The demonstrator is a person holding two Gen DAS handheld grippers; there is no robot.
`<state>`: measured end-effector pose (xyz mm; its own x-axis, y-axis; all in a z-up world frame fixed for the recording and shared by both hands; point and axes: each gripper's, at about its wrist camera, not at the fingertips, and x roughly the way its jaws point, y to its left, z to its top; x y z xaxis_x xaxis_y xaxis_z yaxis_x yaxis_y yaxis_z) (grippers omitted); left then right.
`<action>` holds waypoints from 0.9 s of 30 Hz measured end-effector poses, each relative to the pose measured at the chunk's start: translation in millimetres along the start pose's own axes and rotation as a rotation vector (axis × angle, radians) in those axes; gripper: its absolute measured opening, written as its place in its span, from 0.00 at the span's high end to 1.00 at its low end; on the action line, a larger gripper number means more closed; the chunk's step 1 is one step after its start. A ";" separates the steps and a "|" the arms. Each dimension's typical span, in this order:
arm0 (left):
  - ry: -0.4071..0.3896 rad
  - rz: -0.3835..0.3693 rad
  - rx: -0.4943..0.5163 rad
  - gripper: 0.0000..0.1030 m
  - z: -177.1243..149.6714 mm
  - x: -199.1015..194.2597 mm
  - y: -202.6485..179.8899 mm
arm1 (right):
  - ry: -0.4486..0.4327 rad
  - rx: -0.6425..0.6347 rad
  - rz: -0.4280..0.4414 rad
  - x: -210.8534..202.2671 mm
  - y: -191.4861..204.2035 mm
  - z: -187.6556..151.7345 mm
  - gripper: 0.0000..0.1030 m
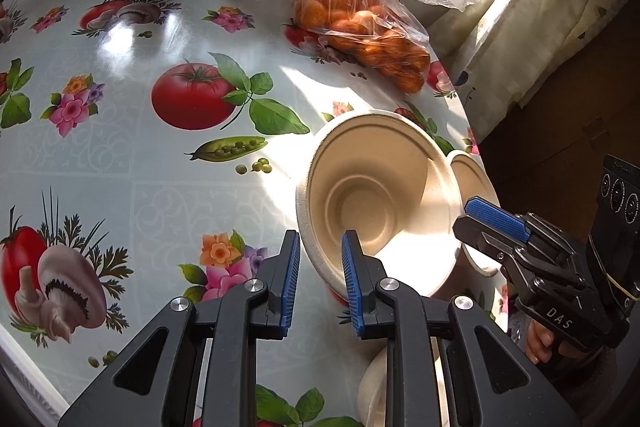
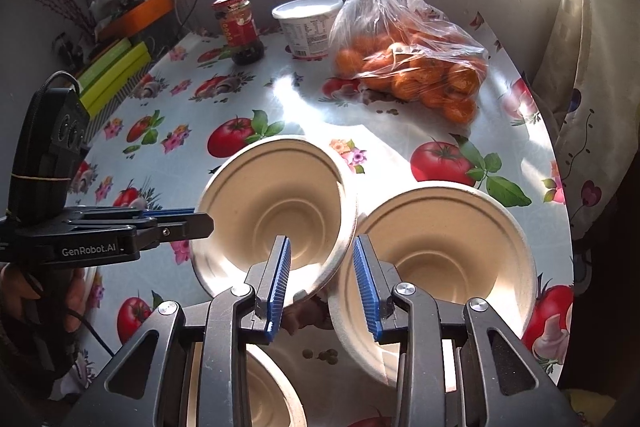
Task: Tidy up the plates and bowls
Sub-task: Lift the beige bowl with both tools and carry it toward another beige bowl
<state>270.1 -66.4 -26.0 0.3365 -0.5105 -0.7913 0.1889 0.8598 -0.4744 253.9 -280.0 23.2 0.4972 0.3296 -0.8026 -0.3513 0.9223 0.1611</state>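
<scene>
Stacking appears barely begun. The left gripper (image 1: pixel 320 259) jaws pinch the rim of a tilted bowl (image 2: pixel 276 203), centre frame. The right gripper (image 2: pixel 322 267) jaws straddle that bowl's opposite rim; contact cannot be told. A second bowl (image 2: pixel 440 251) sits lower right, unstacked. The desk (image 1: pixel 120 155) carries a glossy vegetable-print cover, sunlit from a barred window.
</scene>
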 end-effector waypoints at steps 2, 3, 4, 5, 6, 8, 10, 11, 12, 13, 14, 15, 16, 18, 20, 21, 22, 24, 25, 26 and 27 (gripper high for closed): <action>-0.003 0.003 0.004 0.78 -0.4 0.8 -1.6 | 0.000 0.002 -0.001 1.0 0.3 -0.3 0.71; -0.005 0.005 0.004 0.78 -0.5 0.5 -1.5 | -0.002 0.004 -0.006 1.4 0.7 -0.4 0.72; -0.006 0.002 0.001 0.78 -0.3 0.5 -1.1 | -0.004 0.005 -0.010 1.5 0.7 -0.8 0.73; -0.007 -0.001 -0.002 0.78 -0.1 0.4 -0.5 | -0.007 0.008 -0.012 1.5 0.1 -1.2 0.75; -0.009 -0.004 -0.006 0.78 0.1 0.3 0.1 | -0.009 0.012 -0.012 1.2 -1.1 -1.1 0.75; -0.011 -0.008 -0.010 0.78 0.2 0.1 0.7 | -0.010 0.022 -0.009 1.6 -3.5 -1.5 0.78; -0.014 -0.007 -0.011 0.78 -0.5 -0.3 0.9 | -0.011 0.029 -0.010 1.8 -5.1 -2.2 0.81; -0.016 -0.006 -0.010 0.78 -1.0 -0.9 1.2 | -0.012 0.032 -0.011 1.9 -5.7 -2.4 0.82; -0.018 -0.005 -0.010 0.78 -1.3 -1.2 1.2 | -0.013 0.036 -0.009 2.0 -6.2 -2.7 0.82; -0.020 -0.004 -0.010 0.78 -1.3 -1.7 1.1 | -0.014 0.039 -0.008 2.0 -6.4 -2.9 0.82; -0.022 -0.004 -0.010 0.78 -1.4 -2.2 1.0 | -0.016 0.041 -0.007 2.0 -6.3 -3.2 0.82; -0.024 -0.003 -0.010 0.78 -1.6 -2.9 0.8 | -0.017 0.043 -0.007 1.8 -5.7 -3.5 0.82; -0.028 -0.004 -0.008 0.78 -1.8 -4.2 0.5 | -0.020 0.045 -0.006 1.5 -5.7 -3.6 0.82; -0.035 -0.002 -0.003 0.78 -2.2 -6.7 -0.2 | -0.027 0.055 0.002 0.2 -6.1 -3.8 0.82; -0.047 -0.001 0.000 0.78 -2.2 -9.7 -0.4 | -0.033 0.067 0.014 -1.3 -7.0 -3.7 0.82; -0.049 0.002 0.004 0.78 -2.1 -10.5 -0.9 | -0.033 0.071 0.018 -1.4 -7.4 -3.6 0.82; -0.048 0.003 0.003 0.78 -2.2 -11.0 -0.8 | -0.033 0.074 0.021 -1.5 -7.5 -3.9 0.82; -0.049 0.006 0.006 0.78 -2.7 -11.2 -1.6 | -0.036 0.080 0.024 -1.7 -7.1 -5.0 0.82; -0.048 0.007 0.003 0.78 -3.0 -11.6 -1.5 | -0.038 0.087 0.030 -2.1 -7.4 -5.6 0.82; -0.051 0.005 0.000 0.78 -3.4 -12.7 -1.2 | -0.041 0.095 0.037 -2.6 -7.9 -6.2 0.82; -0.055 0.005 0.003 0.78 -3.6 -14.0 -1.3 | -0.044 0.100 0.044 -3.0 -8.1 -6.5 0.82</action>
<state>261.8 -60.5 -15.7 0.3878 -0.5046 -0.7714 0.1892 0.8626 -0.4691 250.1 -289.8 20.6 0.5176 0.3770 -0.7681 -0.2937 0.9214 0.2544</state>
